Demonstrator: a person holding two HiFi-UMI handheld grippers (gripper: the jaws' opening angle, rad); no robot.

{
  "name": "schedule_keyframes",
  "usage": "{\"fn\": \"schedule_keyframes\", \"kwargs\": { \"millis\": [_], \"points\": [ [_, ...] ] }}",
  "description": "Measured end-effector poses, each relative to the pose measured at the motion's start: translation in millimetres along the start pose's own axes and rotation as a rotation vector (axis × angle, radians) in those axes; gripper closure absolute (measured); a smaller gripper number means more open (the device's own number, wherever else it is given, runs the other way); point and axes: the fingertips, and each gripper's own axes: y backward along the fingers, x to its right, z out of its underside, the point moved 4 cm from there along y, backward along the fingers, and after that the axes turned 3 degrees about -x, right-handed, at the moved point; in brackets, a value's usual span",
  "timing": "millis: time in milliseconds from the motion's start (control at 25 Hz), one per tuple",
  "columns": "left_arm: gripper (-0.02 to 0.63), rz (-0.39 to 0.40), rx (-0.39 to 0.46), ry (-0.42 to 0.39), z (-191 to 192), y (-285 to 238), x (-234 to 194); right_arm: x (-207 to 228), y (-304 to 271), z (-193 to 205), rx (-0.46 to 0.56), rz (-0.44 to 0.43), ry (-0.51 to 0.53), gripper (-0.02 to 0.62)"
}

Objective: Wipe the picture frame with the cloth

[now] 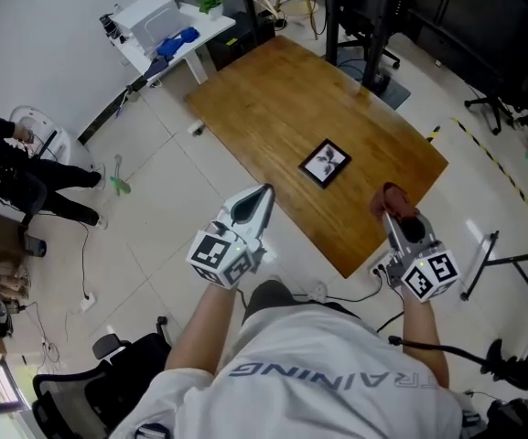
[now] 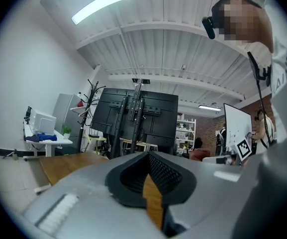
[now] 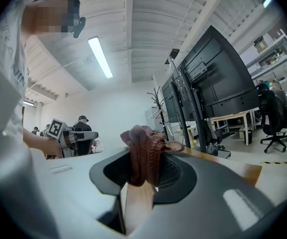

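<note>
A small black picture frame (image 1: 325, 163) lies flat in the middle of the wooden table (image 1: 273, 90). My left gripper (image 1: 264, 191) hovers off the table's near-left edge, jaws shut with nothing between them; in the left gripper view the left gripper (image 2: 148, 156) points up over the table at the room. My right gripper (image 1: 394, 216) is held above the table's near corner, shut on a bunched maroon cloth (image 1: 392, 197). The right gripper view shows the cloth (image 3: 145, 151) sticking out between the dark pads (image 3: 175, 176).
A white desk (image 1: 167, 24) with a blue item stands at the far left. A person (image 1: 12, 167) sits on the left floor side. Black screen stands (image 1: 373, 26) rise behind the table, an office chair (image 1: 512, 108) and a tripod (image 1: 494, 256) at right.
</note>
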Motion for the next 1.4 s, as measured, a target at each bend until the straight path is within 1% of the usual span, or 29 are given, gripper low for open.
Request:
{"fn": "schedule_keyframes", "kwargs": {
  "millis": [120,360,480,640,760,920,1000,1120,1280,1400],
  "points": [
    [0.600,0.025,-0.008,-0.002,-3,-26,-19,14,-13,0,0.010,0.037,-0.023,0.479],
    [0.600,0.118,-0.030,-0.001,1,-85,-64,36,-43,1,0.033,0.140,-0.022,0.479],
    [0.600,0.186,-0.045,0.000,5,-118,-93,43,-67,-1,0.038,0.206,-0.018,0.479],
    [0.600,0.280,-0.092,0.007,10,-164,-137,49,-110,-5,0.033,0.294,-0.036,0.479],
    [0.600,0.357,-0.121,-0.010,12,-190,-166,51,-138,-6,0.029,0.356,-0.045,0.479],
    [0.600,0.428,-0.155,-0.035,8,-218,-209,48,-162,-6,0.028,0.444,-0.072,0.479],
    [0.600,0.463,-0.180,-0.036,14,-229,-214,49,-167,-3,0.021,0.482,-0.091,0.479],
    [0.600,0.532,-0.252,-0.036,38,-238,-199,53,-171,0,0.017,0.521,-0.116,0.479],
    [0.600,0.622,-0.388,-0.035,87,-240,-173,58,-181,12,-0.002,0.526,-0.162,0.479],
    [0.600,0.666,-0.496,-0.047,130,-242,-157,71,-194,25,-0.015,0.518,-0.206,0.479]
  ]
}}
